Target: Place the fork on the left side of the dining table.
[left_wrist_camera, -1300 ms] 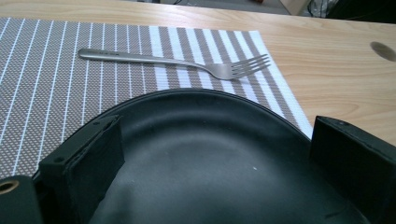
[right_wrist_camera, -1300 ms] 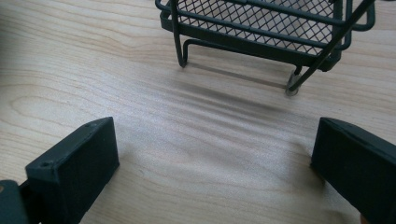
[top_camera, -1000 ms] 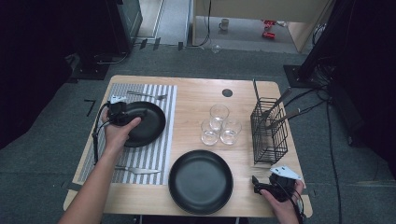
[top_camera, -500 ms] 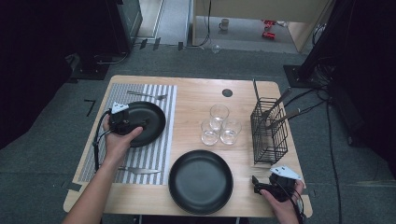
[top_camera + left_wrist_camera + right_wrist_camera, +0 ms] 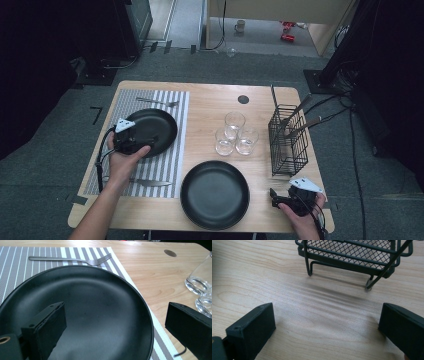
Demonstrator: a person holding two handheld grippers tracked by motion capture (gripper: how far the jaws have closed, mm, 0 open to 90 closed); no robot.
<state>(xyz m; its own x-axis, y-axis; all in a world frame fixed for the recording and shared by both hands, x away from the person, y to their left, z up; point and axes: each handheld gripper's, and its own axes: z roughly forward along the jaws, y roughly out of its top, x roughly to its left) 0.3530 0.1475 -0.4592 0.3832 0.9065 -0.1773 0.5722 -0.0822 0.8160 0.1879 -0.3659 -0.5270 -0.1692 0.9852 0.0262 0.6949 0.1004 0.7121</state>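
Now the left gripper [image 5: 150, 139] has pulled back toward seven o'clock off the plate [image 5: 100, 315] on the striped mat [image 5: 172, 107], fingers wide apart and empty, suggesting the plate's placement is finished.

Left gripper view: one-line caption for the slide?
Open left gripper poised over the black plate on the striped placemat, fork beyond.

Both forearms are bare, no sleeves. Each hand grips a black gripper: left gripper [image 5: 131, 141], right gripper [image 5: 292, 198]. Each carries a grey three-cornered plate and a trailing black cable. The jaws are blocky, matte black, with small screw holes.
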